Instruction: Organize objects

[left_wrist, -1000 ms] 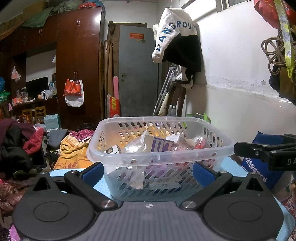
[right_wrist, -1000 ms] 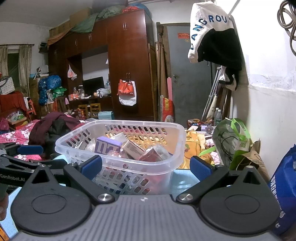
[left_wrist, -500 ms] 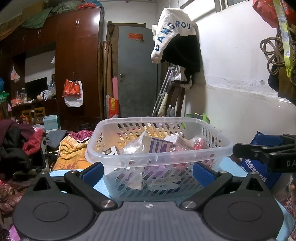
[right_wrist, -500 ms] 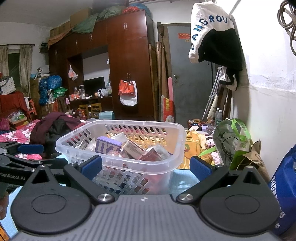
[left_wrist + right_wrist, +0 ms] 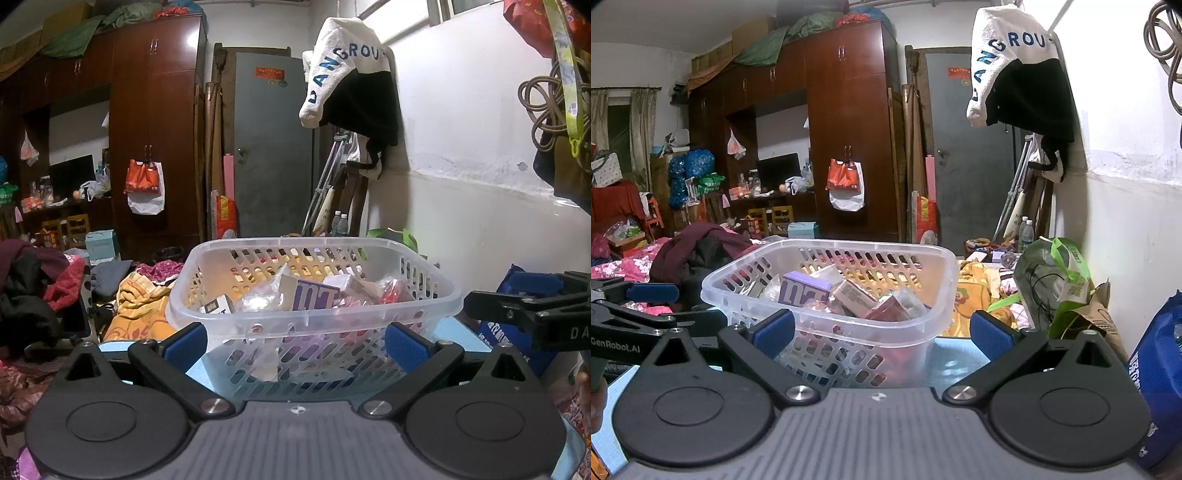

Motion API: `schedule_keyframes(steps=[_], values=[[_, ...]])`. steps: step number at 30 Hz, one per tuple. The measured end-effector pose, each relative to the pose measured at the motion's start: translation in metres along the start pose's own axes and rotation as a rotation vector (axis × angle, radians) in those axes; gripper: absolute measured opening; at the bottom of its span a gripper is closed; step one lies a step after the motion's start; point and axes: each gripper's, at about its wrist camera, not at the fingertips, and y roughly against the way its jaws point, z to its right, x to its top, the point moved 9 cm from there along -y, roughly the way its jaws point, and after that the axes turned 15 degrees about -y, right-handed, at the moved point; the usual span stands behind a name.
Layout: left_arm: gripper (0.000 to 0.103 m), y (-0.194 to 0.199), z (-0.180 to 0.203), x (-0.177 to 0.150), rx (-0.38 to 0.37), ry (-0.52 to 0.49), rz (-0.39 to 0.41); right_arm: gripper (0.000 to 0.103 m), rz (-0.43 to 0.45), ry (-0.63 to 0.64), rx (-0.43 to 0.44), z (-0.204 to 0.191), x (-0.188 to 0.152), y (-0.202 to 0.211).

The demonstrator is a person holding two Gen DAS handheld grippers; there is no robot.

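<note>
Basket (image 5: 314,317) holds packets; both hand-held grippers spread empty

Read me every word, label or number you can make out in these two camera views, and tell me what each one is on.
"ANGROU": blue letters on the white hanging garment; its ends are cut off.
"GenRobot.AI": left gripper's arm, seen in the right wrist view.
"DA": right gripper's arm, in the left wrist view; the rest is cut off.
Purple box in the basket: large white characters, unreadable.
Red door sign, blue bag: too blurred.
</note>
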Motion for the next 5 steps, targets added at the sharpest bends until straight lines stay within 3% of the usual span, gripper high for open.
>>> schedule_keyframes(steps=[5], values=[[0.103,0.003,0.0014,0.0017,0.006,-0.013,0.014,0.103,-0.001,-0.001,0.0,0.001,0.0003,0.0008]])
